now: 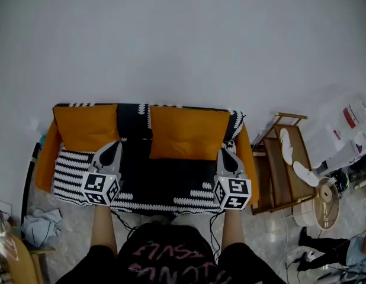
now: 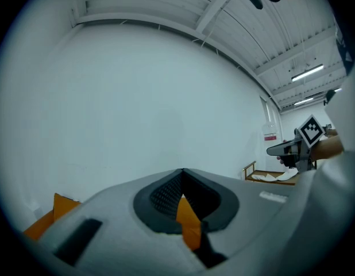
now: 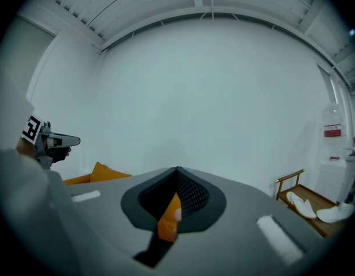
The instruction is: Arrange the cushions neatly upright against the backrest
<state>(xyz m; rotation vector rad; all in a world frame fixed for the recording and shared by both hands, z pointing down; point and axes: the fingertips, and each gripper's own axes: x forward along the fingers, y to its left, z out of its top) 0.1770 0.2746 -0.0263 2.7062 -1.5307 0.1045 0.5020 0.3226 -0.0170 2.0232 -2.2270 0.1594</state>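
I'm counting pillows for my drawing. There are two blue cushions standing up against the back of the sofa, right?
Not blue. The head view shows two orange cushions, one on the left and one on the right, standing up against the back of the sofa.

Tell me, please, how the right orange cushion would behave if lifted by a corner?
Probably soft and floppy: the right cushion looks plump, so it may sag. Likely light for its size; leaning on the backrest, it could tip forward.
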